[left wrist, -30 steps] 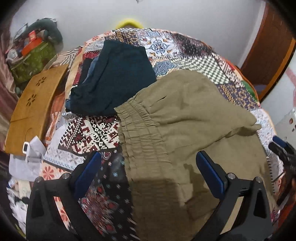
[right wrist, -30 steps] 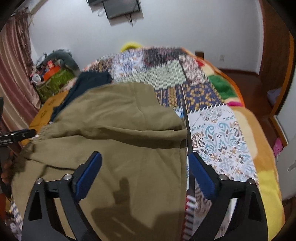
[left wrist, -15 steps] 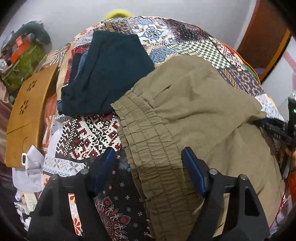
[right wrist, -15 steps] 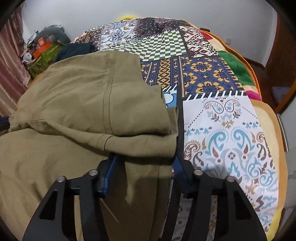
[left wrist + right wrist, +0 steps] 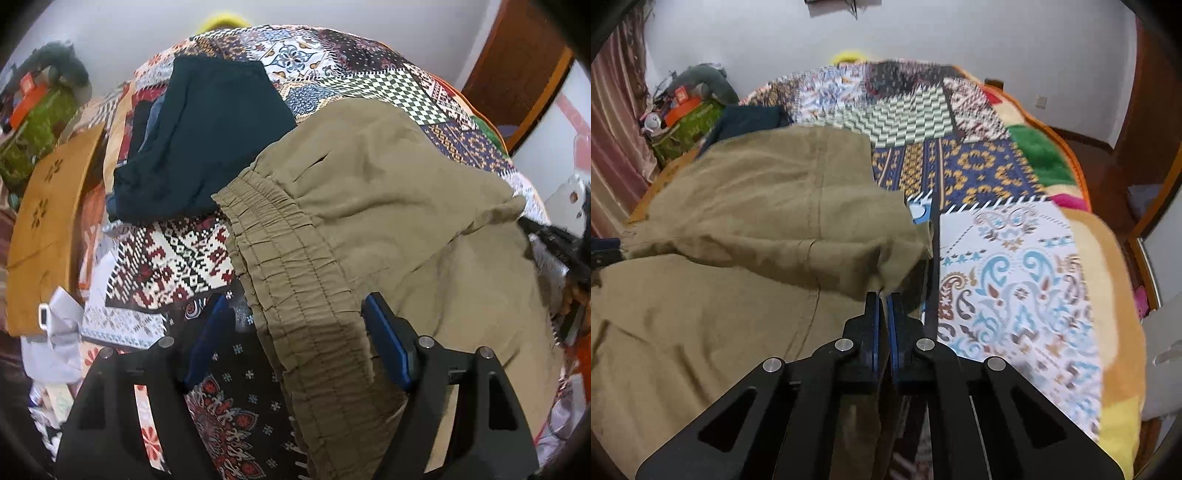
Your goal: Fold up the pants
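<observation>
White walls surround a bed point(image 5: 1015, 258) under a patchwork quilt, where olive pants point(image 5: 369, 206) lie half folded beside a dark garment point(image 5: 207, 140). Soft, light cloth, the pants will likely sag and crease; hems and the elastic waistband point(image 5: 288, 273) look like the best holds. The left gripper point(image 5: 295, 332) has its jaws wide apart, straddling the waistband, contact unclear. The right gripper point(image 5: 882, 299) has its jaws pinched together on the pants' folded edge.
</observation>
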The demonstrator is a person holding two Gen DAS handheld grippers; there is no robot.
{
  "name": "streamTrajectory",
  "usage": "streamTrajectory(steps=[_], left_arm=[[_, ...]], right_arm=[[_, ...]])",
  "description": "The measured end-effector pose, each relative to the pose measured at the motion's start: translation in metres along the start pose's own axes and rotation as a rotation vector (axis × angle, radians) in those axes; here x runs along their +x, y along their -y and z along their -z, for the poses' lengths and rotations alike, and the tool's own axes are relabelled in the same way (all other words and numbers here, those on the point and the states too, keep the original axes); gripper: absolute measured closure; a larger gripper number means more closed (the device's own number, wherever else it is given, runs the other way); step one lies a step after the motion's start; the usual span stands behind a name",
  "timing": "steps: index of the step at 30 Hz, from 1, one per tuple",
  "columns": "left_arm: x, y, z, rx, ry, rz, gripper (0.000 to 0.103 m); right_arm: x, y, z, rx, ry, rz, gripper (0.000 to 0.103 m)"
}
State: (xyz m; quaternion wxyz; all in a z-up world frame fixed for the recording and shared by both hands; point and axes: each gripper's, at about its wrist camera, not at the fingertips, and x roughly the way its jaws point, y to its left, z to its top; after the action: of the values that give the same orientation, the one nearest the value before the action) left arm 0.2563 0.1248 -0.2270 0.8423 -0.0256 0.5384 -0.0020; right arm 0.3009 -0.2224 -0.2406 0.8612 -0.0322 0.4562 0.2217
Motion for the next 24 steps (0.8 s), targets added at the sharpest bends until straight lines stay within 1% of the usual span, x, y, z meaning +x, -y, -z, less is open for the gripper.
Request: streamTrajectory(steps=[2,5,10,14,19,21,22,24], left_arm=[[0.003,0.002,0.0,0.032,0.002,-0.021,0.027],[0.006,0.0,0.001,0.042,0.002,-0.035,0.026],[0.009,-0.01,0.006,0.002,0.024,-0.069,0.026],[0.012,-0.014,0.009,-0.025,0.025,-0.045,0.026],[0.005,-0.004,0.011,0.041,0.063,-0.086,0.026],[0.003,-0.002,0.01,0.045,0.071,-0.098,0.026],[0.001,-0.001,0.01,0.044,0.075,-0.101,0.026],[-0.001,-0.001,0.009,0.038,0.08,-0.1,0.026]], right_arm=[[-0.009,0.0,0.0,-0.001,0.021,0.004,0.099],[-0.016,0.001,0.0,-0.004,0.038,0.014,0.099],[-0.006,-0.003,0.002,0.003,0.023,0.021,0.099],[0.006,-0.005,0.008,0.011,-0.007,0.023,0.099],[0.011,-0.003,0.007,0.033,-0.039,0.012,0.099],[0.008,-0.002,0.004,0.044,-0.034,0.01,0.097],[0.006,-0.002,0.003,0.052,-0.028,0.009,0.095],[0.0,-0.004,0.001,0.064,-0.012,0.004,0.094]])
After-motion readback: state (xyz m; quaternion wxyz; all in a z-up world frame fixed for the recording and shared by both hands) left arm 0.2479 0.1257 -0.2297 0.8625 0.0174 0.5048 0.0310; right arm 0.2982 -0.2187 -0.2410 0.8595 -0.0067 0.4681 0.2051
